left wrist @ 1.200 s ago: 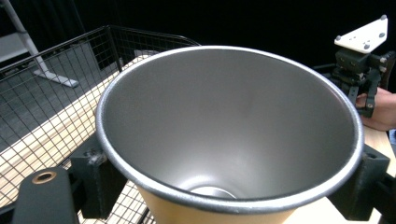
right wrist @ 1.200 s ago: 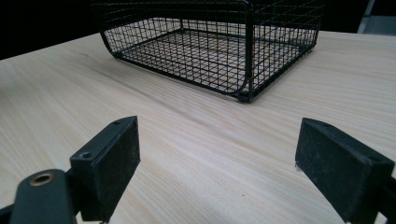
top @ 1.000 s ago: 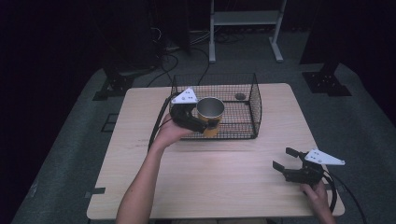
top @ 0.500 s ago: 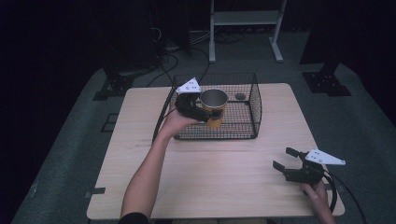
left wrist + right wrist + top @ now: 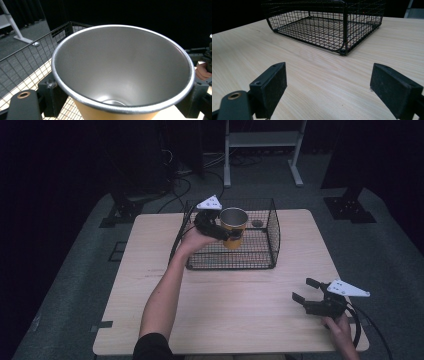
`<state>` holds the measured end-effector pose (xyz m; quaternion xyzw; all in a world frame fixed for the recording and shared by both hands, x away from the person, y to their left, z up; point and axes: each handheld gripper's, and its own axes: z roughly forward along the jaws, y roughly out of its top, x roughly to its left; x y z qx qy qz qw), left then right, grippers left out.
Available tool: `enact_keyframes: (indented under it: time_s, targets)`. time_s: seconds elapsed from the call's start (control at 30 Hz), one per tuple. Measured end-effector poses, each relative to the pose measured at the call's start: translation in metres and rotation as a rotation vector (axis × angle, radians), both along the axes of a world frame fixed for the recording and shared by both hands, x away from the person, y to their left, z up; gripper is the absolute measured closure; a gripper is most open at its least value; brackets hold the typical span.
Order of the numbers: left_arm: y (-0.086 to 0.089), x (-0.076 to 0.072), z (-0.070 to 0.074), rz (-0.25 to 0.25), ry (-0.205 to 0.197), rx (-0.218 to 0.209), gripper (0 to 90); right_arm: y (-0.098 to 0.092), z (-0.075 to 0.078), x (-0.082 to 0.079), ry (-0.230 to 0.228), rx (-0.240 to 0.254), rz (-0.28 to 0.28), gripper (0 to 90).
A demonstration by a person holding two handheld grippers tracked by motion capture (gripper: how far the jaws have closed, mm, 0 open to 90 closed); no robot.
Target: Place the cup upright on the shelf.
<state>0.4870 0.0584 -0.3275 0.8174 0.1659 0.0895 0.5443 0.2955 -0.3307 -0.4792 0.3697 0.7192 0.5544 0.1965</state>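
A yellow cup (image 5: 233, 226) with a bright metal inside hangs above the black wire basket (image 5: 272, 251), held upright by my left gripper (image 5: 227, 234), which is shut on its side. In the left gripper view the cup's mouth (image 5: 122, 72) takes up most of the frame, with the jaws pressed against its wall and the basket's mesh (image 5: 27, 60) behind. My right gripper (image 5: 307, 290) rests low at the table's front right, open and holding nothing. Its two pads (image 5: 272, 87) stand wide apart over bare wood, facing the basket (image 5: 329, 27).
A small dark round thing (image 5: 257, 223) lies on the basket floor near its back right. The light wooden table (image 5: 235, 315) has bare room in front of the basket. A white stand (image 5: 260, 150) and cables lie on the floor beyond the table.
My left gripper has carried the cup up and away from me, over the basket's back part. The right gripper has stayed where it was.
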Motion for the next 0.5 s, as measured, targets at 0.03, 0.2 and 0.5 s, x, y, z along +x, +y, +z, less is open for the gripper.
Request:
enact_keyframes:
  time_s: [0.03, 0.2, 0.5]
  targets:
    - [-0.001, 0.002, 0.0, 0.001, -0.003, 0.004, 14.2, 0.0, 0.0, 0.0, 0.0, 0.002, 0.0, 12.9]
    - [-0.005, 0.013, -0.003, 0.006, 0.003, 0.023, 14.2, -0.001, 0.0, 0.0, -0.001, 0.007, 0.001, 12.9]
    - [-0.012, 0.032, -0.012, 0.022, 0.013, 0.021, 14.2, -0.001, 0.0, 0.0, 0.003, 0.011, 0.005, 12.9]
